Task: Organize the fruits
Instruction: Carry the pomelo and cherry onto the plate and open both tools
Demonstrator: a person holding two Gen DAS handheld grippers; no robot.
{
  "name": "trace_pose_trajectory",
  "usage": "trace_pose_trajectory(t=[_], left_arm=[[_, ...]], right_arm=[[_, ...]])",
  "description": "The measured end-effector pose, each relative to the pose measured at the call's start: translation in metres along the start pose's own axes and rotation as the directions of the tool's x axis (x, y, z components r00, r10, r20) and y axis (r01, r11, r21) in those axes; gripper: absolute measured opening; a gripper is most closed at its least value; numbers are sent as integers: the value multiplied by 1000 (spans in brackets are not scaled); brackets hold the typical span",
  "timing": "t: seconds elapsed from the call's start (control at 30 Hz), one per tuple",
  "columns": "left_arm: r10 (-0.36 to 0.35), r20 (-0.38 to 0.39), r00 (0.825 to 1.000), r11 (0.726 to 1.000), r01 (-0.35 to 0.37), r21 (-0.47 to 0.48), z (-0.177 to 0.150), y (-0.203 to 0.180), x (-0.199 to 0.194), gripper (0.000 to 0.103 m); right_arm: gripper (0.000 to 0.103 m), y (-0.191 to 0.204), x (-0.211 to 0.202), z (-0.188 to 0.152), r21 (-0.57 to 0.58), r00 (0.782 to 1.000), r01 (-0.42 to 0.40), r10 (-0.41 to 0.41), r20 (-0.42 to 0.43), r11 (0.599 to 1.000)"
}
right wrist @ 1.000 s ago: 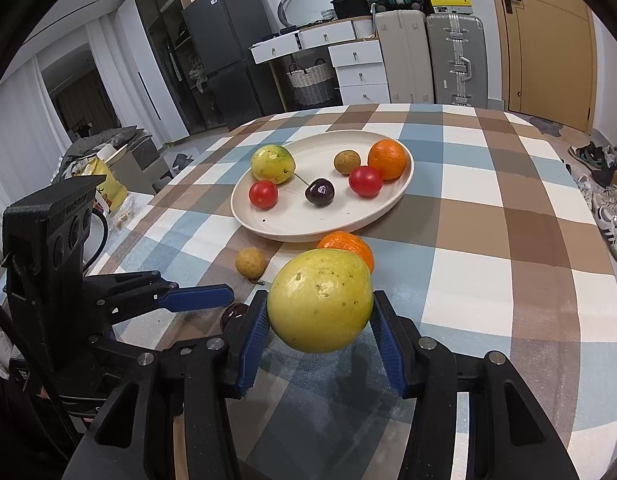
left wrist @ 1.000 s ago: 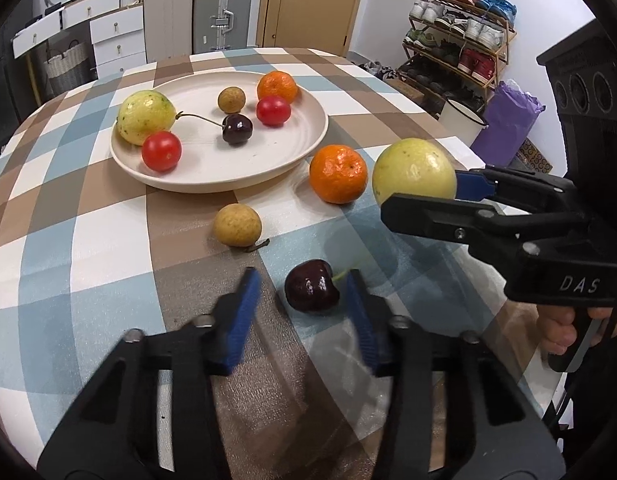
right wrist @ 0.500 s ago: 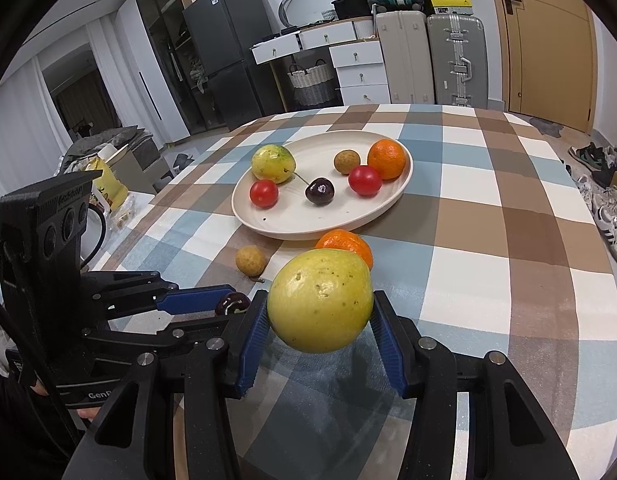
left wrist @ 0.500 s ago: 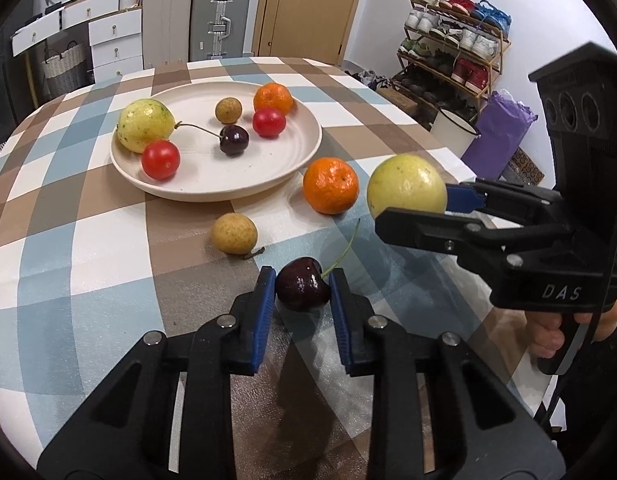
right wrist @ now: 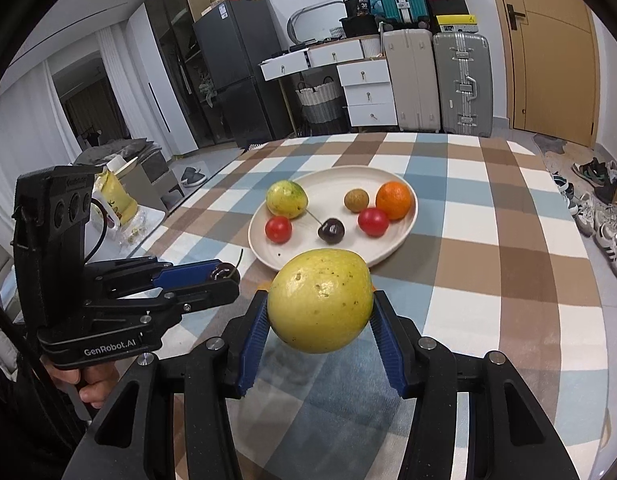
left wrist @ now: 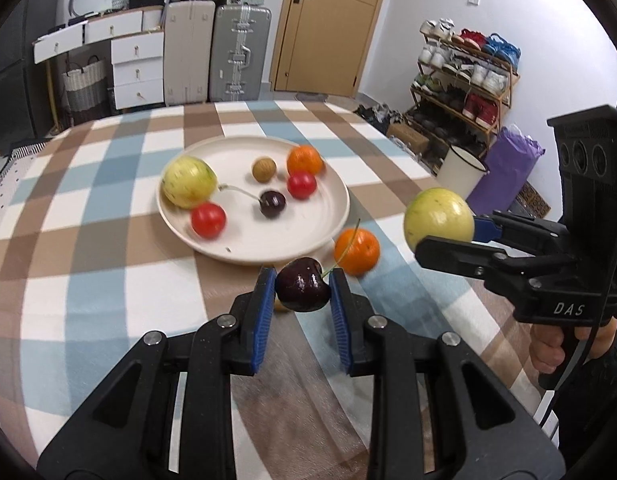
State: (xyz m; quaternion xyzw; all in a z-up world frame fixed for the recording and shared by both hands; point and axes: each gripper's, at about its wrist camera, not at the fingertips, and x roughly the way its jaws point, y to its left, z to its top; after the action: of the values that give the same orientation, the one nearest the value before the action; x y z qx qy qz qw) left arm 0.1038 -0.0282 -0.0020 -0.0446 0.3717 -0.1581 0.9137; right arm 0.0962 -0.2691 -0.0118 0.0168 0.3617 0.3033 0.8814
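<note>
My left gripper is clamped across a dark glossy cherry, clear of the checked table: soft, slick, so light squeeze. Right gripper pinches the round yellow-green fruit at its widest; heavier, firm.

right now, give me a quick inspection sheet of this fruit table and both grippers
surface: round table with a checked cloth.
job's things: white plate holds a yellow-green fruit, two red tomatoes, a dark cherry, a small brown fruit and an orange; another orange lies on the cloth beside the plate.
clutter: nothing seen on the table.
grippers: left gripper shut on a cherry, lifted off the cloth; right gripper shut on a large yellow fruit, also lifted.
cables: a black cable hangs by the right handle.
surroundings: suitcases, white drawers, shoe rack, wooden door.
</note>
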Motion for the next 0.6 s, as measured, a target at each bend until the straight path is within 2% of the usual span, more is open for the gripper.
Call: trace_pose_trajectory(t=[0.37,0.6], left_arm=[[44,66,997,999,-43,-15,36,19,-14,25],[70,86,994,997,-68,-27,58,30,-2,25]], right_arm=[[51,5,-1,33,-26,999,-16,17,34,1000],[51,4,17,55,-32,999,-23,24,26,999]])
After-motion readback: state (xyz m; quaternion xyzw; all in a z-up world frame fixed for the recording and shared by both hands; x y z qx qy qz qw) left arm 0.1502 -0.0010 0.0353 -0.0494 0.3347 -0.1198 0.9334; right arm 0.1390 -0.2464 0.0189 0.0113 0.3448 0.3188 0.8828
